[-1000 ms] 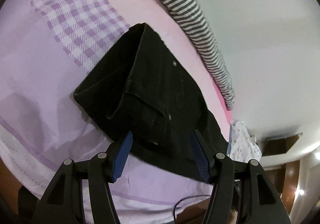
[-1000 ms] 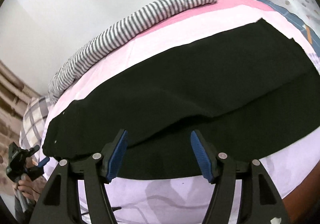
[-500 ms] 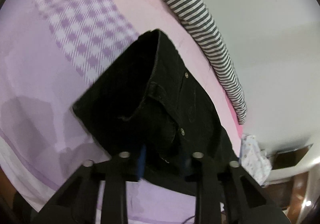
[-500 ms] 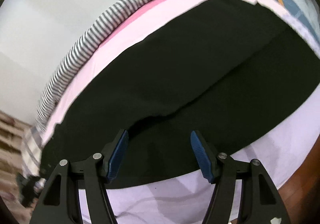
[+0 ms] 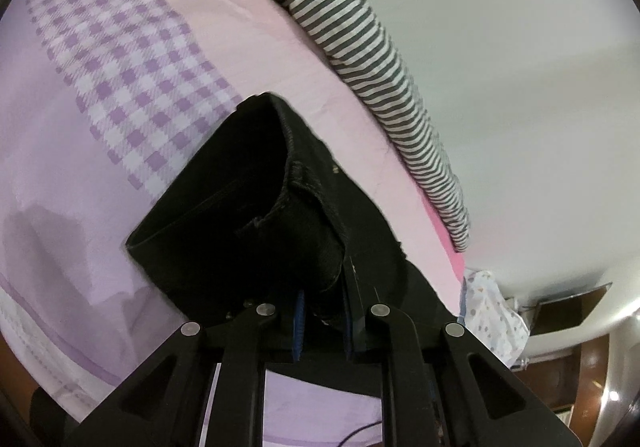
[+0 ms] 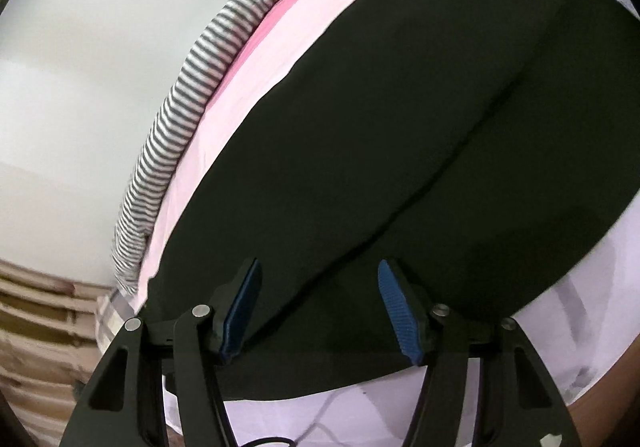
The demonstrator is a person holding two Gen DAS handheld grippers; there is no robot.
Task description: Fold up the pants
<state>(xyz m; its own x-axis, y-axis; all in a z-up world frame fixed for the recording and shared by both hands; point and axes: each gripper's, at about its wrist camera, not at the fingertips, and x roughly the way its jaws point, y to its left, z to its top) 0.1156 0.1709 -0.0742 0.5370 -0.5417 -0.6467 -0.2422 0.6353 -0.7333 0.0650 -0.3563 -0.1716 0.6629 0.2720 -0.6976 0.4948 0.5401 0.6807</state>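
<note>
Through the left wrist camera I am seeing my left gripper (image 5: 322, 321) clamping the waistband edge of the black pants (image 5: 256, 219), its jaws having just been closing onto the cloth. The waist end is standing open like a dark mouth, with stitched seams and one small rivet showing. The pants are lying on the lilac sheet (image 5: 52, 151), beside its one checked panel (image 5: 120, 75). One striped cloth (image 5: 360, 35) is running along the far edge by the wall.

Through the right wrist camera I am seeing my right gripper (image 6: 318, 307) standing unclenched over the pants (image 6: 400, 127), its blue pads (image 6: 396, 311) straddling the seam between the two flat legs without pressing. The one striped cloth (image 6: 192, 103) is lying beyond.
</note>
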